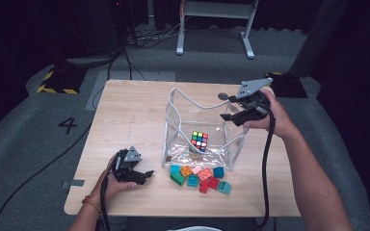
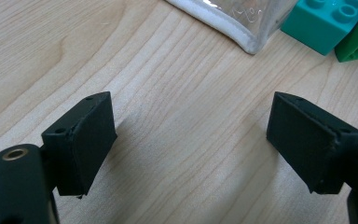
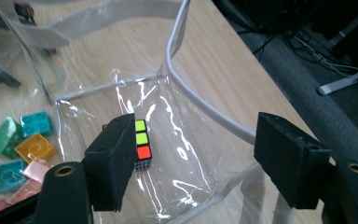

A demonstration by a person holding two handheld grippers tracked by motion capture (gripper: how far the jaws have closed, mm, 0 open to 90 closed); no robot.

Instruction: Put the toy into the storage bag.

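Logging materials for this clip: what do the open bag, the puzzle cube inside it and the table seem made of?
Bag: looks like clear soft plastic, glossy with creased glare, edged in white trim. Puzzle cube: likely hard plastic, with bright coloured squares on black. Table: light wood grain, matte; solid or laminate cannot be told.

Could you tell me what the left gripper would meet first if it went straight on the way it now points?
Probably the bare table first, since the open left gripper tilts down at it; farther along lies the clear bag's white-edged corner.
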